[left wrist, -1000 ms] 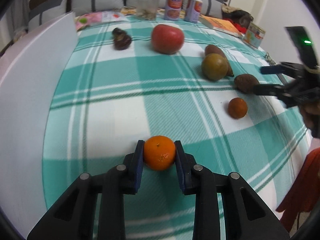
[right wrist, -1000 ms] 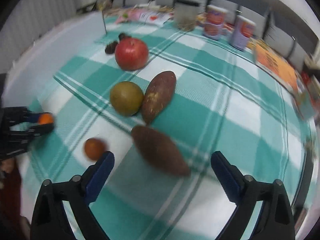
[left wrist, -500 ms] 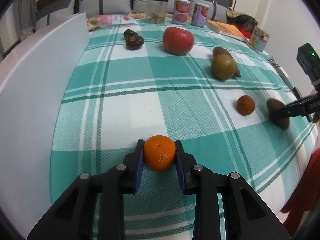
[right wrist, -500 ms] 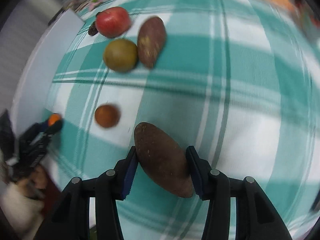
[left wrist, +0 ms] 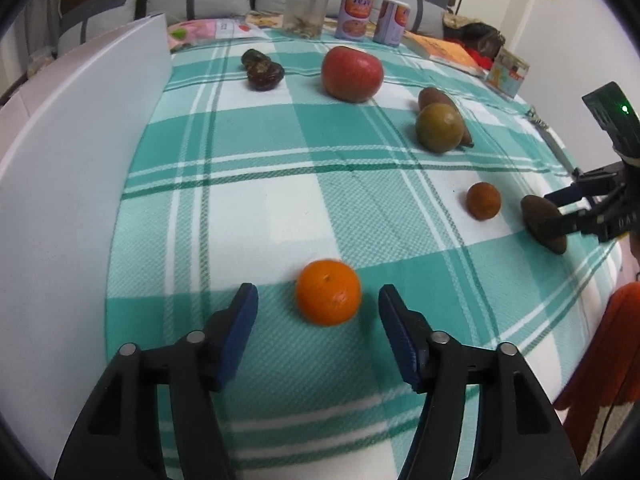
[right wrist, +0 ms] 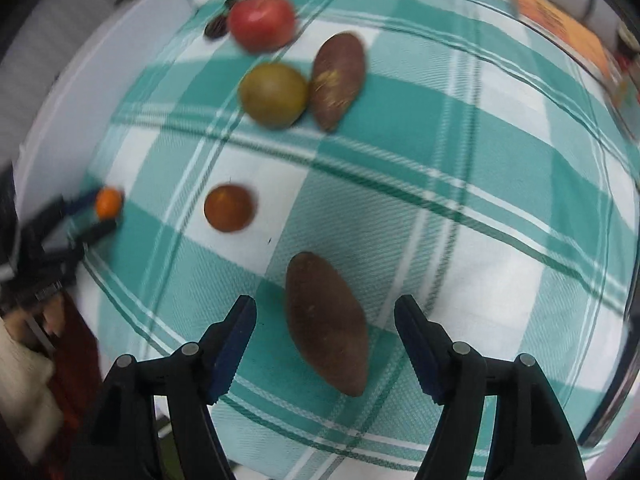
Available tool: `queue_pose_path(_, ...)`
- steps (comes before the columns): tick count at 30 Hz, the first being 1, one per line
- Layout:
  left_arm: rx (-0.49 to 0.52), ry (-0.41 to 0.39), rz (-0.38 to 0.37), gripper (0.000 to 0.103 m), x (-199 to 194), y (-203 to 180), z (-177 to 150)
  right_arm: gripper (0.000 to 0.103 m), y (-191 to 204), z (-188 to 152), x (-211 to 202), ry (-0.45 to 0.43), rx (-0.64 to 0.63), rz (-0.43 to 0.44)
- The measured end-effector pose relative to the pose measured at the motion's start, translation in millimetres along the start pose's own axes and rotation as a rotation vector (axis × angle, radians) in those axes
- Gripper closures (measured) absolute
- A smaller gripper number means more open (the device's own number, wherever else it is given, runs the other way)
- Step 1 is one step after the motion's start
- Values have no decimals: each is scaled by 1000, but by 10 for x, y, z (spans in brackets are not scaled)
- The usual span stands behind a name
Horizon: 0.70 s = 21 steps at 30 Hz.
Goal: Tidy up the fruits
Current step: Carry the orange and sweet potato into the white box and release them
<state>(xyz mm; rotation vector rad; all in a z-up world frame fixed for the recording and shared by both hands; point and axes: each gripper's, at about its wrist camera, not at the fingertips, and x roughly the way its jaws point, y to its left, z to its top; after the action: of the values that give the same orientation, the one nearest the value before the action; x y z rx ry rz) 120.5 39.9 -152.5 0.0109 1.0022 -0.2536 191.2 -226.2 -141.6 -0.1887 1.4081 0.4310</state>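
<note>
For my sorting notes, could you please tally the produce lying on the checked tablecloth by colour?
Bright orange round fruit: 1
Dark reddish-orange round fruit: 1
Red round fruit: 1
Olive-green round fruit: 1
Brown spindle-shaped tubers: 2
Dark wrinkled lumps: one clump, number unclear
Total: 6 clear pieces plus the clump
</note>
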Motion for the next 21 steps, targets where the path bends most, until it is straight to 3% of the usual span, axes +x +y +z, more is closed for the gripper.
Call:
queue_pose_path(1,12,-4,13,55,15,-24,6,45,25,-2,36,3,-14,-8)
queue_pose_path(2,28,-7,31,75,31,-61,19,62,27,-23,68,3,-21,-14)
queue_pose_path(8,-26,-17,16,76,-153,3,52,62,-106,-174,-51,-49,57,-17)
queue_pose_path(12,-111,-40,-62,76,-610,97,111,62,-235,-288,-464,-157,192,158)
queue_pose_path(15,-154,-83,-104,76,-1116,230,146,62,-98,-260,-839,-234,221,297)
queue_pose_path(18,-198,-119,-94,76,-1550,487,153,62,281,-58,-1101,-282,189,399)
queue_pose_path(21,-260,-148,-17,76,-1850,960,126,62,809,207,-1248,-312,143,505)
